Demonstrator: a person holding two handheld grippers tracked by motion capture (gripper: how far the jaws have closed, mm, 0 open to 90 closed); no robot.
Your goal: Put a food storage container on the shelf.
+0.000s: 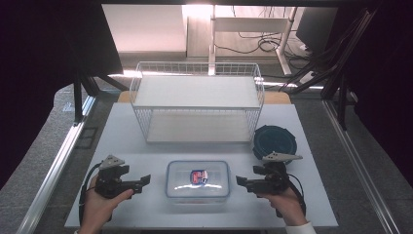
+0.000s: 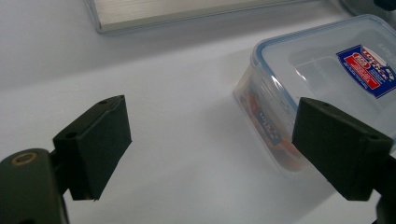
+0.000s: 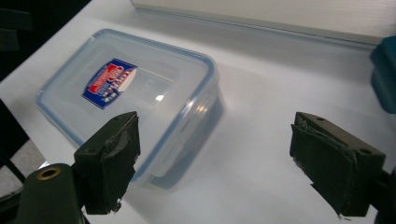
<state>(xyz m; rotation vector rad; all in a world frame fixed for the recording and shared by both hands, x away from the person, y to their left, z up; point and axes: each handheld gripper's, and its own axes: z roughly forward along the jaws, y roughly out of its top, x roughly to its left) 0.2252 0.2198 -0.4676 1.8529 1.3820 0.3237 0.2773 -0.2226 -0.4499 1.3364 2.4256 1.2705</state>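
High view, one clear lidded food container (image 1: 197,181) at table (image 1: 126,136) centre — left gripper (image 1: 144,180) at its 9 o'clock, right gripper (image 1: 239,181) at 3 o'clock, both gaping, holding nothing.

A blue, red and white printed label (image 2: 368,70) is sitting on the lid of the clear rectangular plastic food container with a blue sealing rim (image 2: 299,56). Its lettering is showing as white strokes on a red band, but the words are too small and blurred to read. A second strip of print (image 2: 268,126) is showing through the container's side wall, also illegible. No other text, number or sign is appearing anywhere.
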